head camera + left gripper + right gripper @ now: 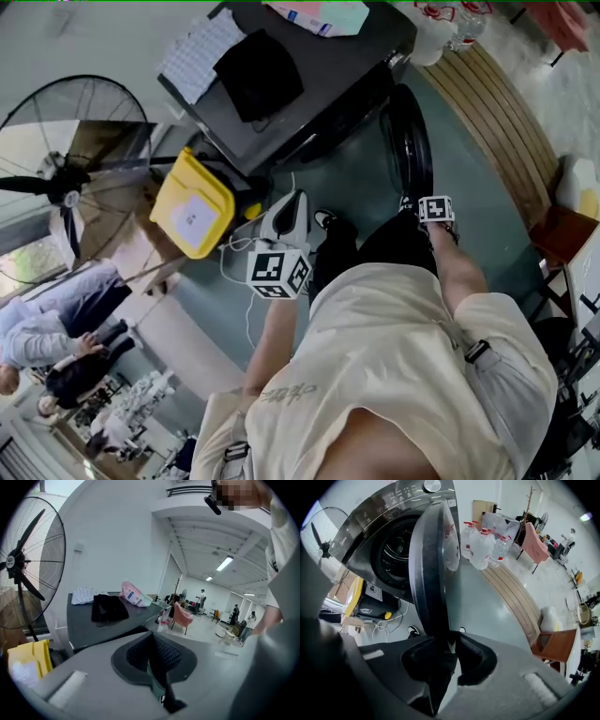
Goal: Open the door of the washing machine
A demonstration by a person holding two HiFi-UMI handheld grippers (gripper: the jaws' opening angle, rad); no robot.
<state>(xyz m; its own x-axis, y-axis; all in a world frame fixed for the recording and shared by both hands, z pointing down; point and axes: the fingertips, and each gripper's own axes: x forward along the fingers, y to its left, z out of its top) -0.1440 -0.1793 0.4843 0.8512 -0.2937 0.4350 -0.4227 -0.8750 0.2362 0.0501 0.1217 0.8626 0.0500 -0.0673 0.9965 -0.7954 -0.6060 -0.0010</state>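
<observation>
The right gripper (pixel 443 641) has its jaws pinched on the rim of the washing machine's round door (pixel 433 564). The door stands edge-on straight ahead of the jaws, open and clear of the drum opening (pixel 396 550) just to its left. The left gripper (pixel 152 641) holds nothing, its jaws drawn together. The washing machine (pixel 117 630) top lies ahead of it, with a black cloth (pixel 108 607) on it.

The door (pixel 431 564) looks glossy black plastic, the washing machine (pixel 365 522) smooth dark metal.
</observation>
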